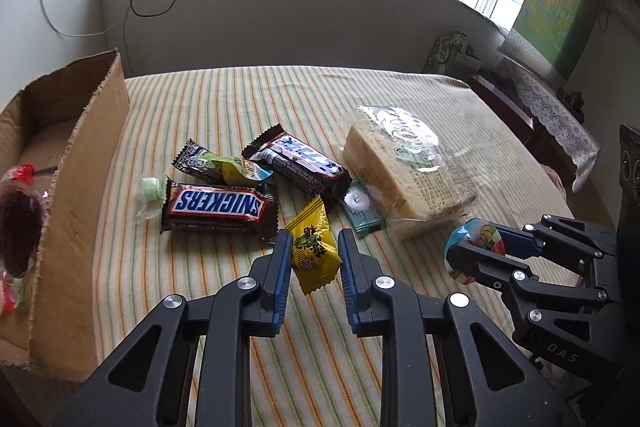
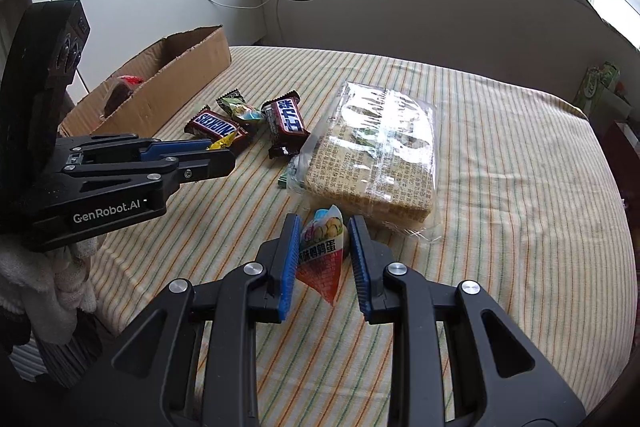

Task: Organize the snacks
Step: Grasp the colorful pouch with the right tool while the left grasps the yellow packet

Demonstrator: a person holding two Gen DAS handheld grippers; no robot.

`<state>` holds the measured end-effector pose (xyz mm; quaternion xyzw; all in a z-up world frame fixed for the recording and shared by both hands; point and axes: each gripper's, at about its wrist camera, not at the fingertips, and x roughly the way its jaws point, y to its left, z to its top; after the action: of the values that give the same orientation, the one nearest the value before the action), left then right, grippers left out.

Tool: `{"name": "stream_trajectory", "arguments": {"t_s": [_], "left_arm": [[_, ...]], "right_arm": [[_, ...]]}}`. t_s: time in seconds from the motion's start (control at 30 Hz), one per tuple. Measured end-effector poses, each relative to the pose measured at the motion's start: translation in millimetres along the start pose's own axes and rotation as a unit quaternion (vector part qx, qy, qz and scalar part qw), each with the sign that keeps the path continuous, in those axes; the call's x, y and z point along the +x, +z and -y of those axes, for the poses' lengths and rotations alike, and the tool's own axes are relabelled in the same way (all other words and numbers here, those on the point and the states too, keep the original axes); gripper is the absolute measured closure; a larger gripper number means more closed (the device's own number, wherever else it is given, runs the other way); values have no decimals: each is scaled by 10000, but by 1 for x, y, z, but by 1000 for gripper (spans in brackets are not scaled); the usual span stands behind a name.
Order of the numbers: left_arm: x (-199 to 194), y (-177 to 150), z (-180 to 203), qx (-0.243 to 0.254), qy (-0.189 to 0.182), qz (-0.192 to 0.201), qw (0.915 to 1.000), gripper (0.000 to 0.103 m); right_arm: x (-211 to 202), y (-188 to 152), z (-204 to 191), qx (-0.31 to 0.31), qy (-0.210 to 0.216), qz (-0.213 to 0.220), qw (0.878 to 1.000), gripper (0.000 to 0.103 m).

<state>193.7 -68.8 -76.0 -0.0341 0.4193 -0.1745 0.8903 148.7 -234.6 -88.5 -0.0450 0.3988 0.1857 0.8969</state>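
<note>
The left wrist view shows the left gripper (image 1: pixel 314 247) with a yellow snack packet (image 1: pixel 313 245) between its blue-padded fingers (image 1: pixel 282 267); the jaws are narrowly set, and the pads appear to press the packet's sides, so it is judged to be held and lifted slightly off the striped cloth (image 1: pixel 240 99). Just beyond the fingertips a Snickers bar (image 1: pixel 218 205) lies flat, and past it a second dark chocolate bar (image 1: pixel 296 163) and a green-and-yellow candy wrapper (image 1: pixel 224 165) are piled together. A small green wrapped sweet (image 1: pixel 152 193) lies at the bar's left end. To the right of the fingers a bagged slab of cake or bread (image 1: pixel 408 175) rests, with a small green packet (image 1: pixel 362 209) tucked against it. The cardboard box (image 1: pixel 84 187), well to the left of the fingers, already holds a dark wrapped item (image 1: pixel 18 227), so it is judged to be the collecting place.

In the right wrist view the right gripper (image 2: pixel 324 259) is closed on a quail-egg snack pouch (image 2: pixel 322 259), gripped at its sides and pinched between the pads. Both packets are probably taken by their sides so that they can be carried to the box together.

The box floor is mostly hidden by its near wall, and the dark item is cut off by the frame edge. The yellow packet is nearly hidden behind the left gripper in the right wrist view. Whether the pouch clears the cloth cannot be told.
</note>
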Motion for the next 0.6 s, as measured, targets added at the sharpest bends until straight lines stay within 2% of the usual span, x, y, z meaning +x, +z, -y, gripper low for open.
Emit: {"name": "stream_trajectory", "arguments": {"t_s": [0.3,0.6], "left_arm": [[-41,2,-25,-244,6,435,9988,82],[-84,0,-68,-538,252,893,9942,82]], "right_arm": [[-6,24,-28,-213,60,135,9997,77],[3,68,-68,-521,287,296,9978,77]]}}
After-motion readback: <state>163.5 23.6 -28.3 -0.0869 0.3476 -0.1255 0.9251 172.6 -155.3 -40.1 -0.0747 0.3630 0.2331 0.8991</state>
